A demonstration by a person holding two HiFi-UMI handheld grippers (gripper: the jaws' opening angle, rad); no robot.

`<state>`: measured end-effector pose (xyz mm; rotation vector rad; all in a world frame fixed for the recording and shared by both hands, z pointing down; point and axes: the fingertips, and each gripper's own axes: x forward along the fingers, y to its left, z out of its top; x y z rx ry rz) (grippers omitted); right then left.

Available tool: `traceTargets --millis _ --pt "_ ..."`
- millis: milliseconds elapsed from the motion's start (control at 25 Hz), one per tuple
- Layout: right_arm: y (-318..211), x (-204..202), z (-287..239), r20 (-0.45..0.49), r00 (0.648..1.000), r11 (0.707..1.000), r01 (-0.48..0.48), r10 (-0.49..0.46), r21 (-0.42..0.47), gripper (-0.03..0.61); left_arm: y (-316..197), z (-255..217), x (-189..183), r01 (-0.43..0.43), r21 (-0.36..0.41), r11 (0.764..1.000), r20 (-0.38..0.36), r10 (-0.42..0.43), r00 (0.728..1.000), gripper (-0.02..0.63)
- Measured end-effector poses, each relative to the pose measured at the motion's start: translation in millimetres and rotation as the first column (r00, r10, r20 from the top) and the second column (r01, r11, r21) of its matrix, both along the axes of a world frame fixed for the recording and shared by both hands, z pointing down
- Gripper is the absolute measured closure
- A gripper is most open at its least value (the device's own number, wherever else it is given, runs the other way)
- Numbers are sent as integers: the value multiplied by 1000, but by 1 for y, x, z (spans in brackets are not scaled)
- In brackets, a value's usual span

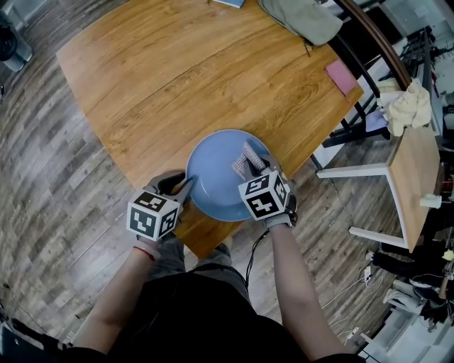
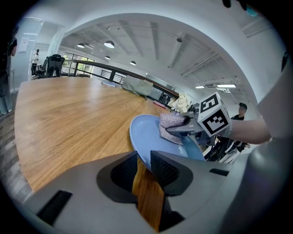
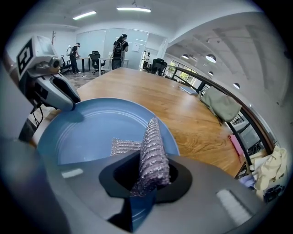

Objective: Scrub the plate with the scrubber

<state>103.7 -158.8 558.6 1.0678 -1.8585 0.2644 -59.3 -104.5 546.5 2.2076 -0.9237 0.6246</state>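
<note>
Your right gripper (image 3: 146, 177) is closest, its jaws clenched on the silvery mesh scrubber (image 3: 152, 146). The scrubber stands up between them and folds down onto the blue plate (image 1: 211, 183). You have it pressed against the plate's inner face, on the right side of the well, close to the rim.

Your left gripper (image 2: 144, 160) is at the plate's left edge, and its jaws grasp the rim there. From the right gripper view, its tip rests on the plate's far-left rim, well apart from the scrubber.

The plate sits on the near corner of the wooden table (image 1: 163, 78), with its right rim close to the table's edge. Beyond the plate, at the table's far side, lies an olive bag (image 1: 301, 18). Up and to the right of the plate, a pink pad (image 1: 342, 76) rests near the table's edge.
</note>
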Motion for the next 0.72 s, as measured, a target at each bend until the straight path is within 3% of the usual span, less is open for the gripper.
traceTargets --millis 720 --pt "29 -32 1 1 997 997 76 -76 -9 522 -1 0 0 11 0 1000 4 -11 1000 529"
